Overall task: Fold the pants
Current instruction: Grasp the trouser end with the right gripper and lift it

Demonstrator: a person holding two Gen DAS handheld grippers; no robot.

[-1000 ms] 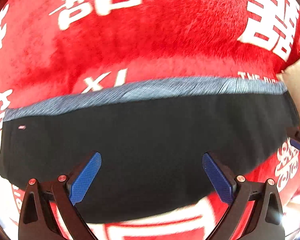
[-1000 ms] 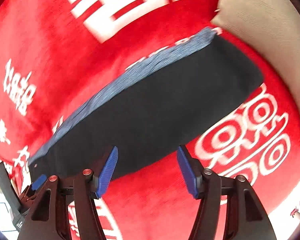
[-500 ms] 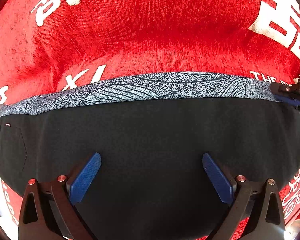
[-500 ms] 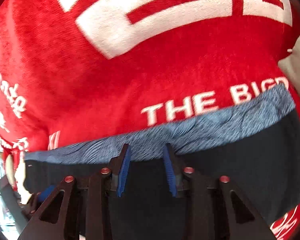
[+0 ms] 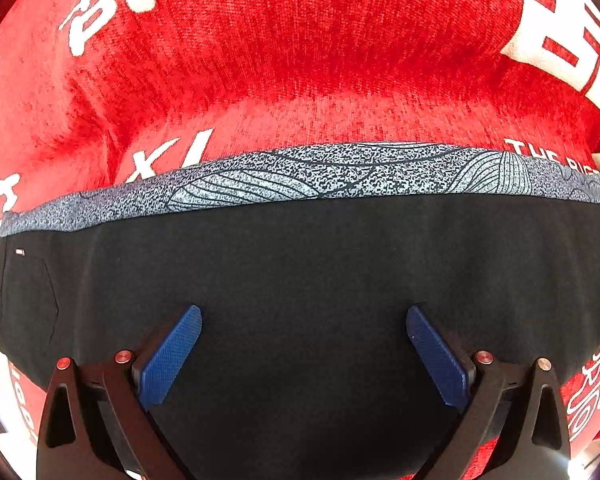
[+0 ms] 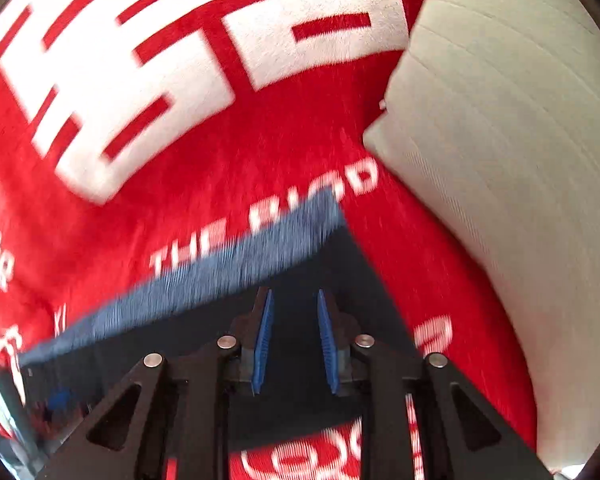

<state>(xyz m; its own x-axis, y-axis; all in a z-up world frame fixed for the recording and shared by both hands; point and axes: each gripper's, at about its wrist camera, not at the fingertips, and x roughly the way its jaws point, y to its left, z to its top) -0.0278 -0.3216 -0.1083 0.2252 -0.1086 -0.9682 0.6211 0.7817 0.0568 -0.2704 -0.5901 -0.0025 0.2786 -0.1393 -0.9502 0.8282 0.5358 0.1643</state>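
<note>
The left wrist camera looks forward and down between the spread left tongs (image 5: 303, 354), close over the black pants (image 5: 300, 264), facing their grey patterned band (image 5: 339, 176) and the red blanket (image 5: 319, 60) beyond. The right wrist camera peers past the narrowly parted right tongs (image 6: 294, 342) at the pants' corner, close too, though motion blur makes nearness hard to judge; a pale cushion (image 6: 499, 140) fills its right side. Both views share the band, the pants and the blanket's white "THE" lettering (image 6: 188, 244).
</note>
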